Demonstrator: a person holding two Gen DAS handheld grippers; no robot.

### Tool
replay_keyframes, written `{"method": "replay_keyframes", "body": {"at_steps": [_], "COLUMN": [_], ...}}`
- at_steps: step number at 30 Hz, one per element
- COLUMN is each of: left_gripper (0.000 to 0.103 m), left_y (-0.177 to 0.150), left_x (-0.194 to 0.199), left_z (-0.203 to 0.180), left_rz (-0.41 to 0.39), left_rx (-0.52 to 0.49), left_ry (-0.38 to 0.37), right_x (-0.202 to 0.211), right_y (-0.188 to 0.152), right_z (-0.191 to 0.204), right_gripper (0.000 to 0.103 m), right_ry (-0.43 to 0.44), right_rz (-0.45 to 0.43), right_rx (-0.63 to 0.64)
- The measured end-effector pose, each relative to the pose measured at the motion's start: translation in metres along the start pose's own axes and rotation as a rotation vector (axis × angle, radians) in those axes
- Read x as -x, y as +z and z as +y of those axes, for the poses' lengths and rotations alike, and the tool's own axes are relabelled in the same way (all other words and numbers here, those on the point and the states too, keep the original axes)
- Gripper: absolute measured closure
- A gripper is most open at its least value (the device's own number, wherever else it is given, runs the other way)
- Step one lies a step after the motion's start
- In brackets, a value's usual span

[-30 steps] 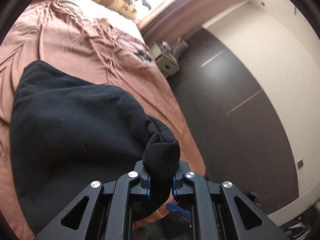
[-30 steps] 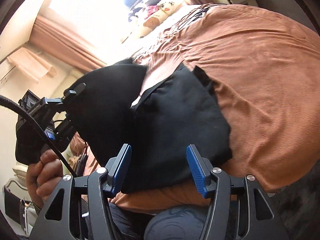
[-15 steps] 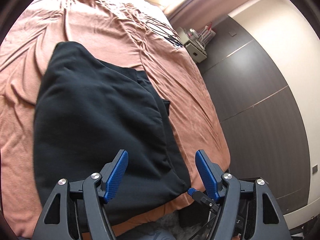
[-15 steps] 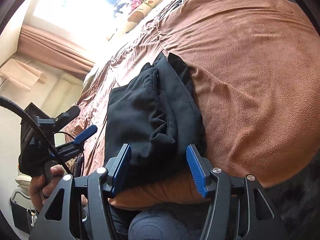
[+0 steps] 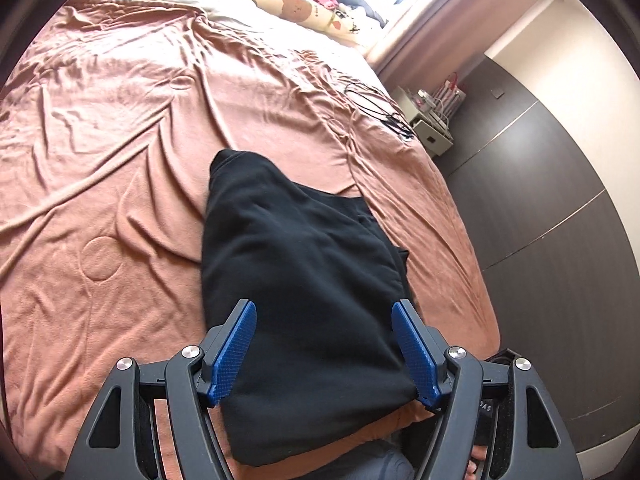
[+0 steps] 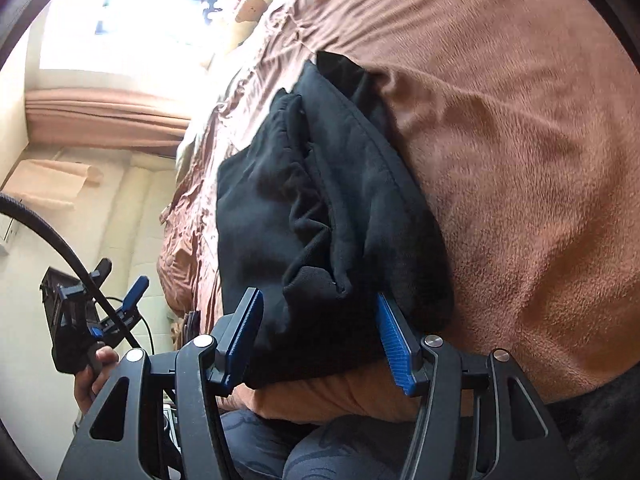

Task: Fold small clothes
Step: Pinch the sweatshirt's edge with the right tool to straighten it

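Observation:
A black garment (image 5: 304,288) lies folded over on itself on the brown bedspread (image 5: 112,168), near the bed's front edge. My left gripper (image 5: 326,350) is open and empty, raised above the garment's near end. My right gripper (image 6: 320,340) is open and empty, its fingers straddling the garment's (image 6: 320,208) near corner, where a ribbed cuff shows; whether they touch the cloth I cannot tell. The left gripper also shows in the right wrist view (image 6: 120,304), held in a hand off to the left.
A black cable (image 5: 380,112) lies on the bed's far right. Pillows (image 5: 304,8) lie at the head under a bright window. A small white cabinet (image 5: 432,128) stands by the dark wardrobe doors (image 5: 540,220) on the right. My knees (image 6: 320,452) are below the bed edge.
My left gripper carried a fold of the garment over, let go and opened, then drew back and up. The garment now lies doubled. My right gripper stayed open and moved closer to the garment.

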State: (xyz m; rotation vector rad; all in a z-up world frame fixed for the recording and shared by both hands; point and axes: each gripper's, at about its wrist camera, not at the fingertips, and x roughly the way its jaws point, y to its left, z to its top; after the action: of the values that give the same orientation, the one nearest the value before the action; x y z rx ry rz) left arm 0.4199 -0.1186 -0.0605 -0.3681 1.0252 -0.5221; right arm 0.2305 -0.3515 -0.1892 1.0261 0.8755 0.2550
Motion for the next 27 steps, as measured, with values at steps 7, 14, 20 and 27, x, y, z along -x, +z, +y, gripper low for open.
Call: {"method": "replay_keyframes", "body": {"at_steps": [7,14,20,27], "left_gripper": [0.032,0.035,0.035,0.035], "left_y": [-0.027,-0.051,-0.062,-0.069], "left_x": [-0.017,-0.042,-0.062,-0.083], "left_z": [0.049,0.071,0.067,0.067], "left_rz": [0.083,0.170,0.236,0.299], "left_rx": [0.030,0.052,0.033,0.029], "left_ry": [0.068,0.064,0.010,-0.004], "right_x": [-0.002,0.012,0.039,0.039], "right_y": [0.010,0.009,0.006,-0.009], "right_z": [0.011,0.042,0.056,0.018], "right_gripper": [0.075,0.094,0.095,0.095], "right_ry": [0.015,-0.052,-0.110,-0.178], "right_rz": [0.008,-0.075,-0.132,-0.105], "right_rx": [0.021,0.172,0.239,0.164]}}
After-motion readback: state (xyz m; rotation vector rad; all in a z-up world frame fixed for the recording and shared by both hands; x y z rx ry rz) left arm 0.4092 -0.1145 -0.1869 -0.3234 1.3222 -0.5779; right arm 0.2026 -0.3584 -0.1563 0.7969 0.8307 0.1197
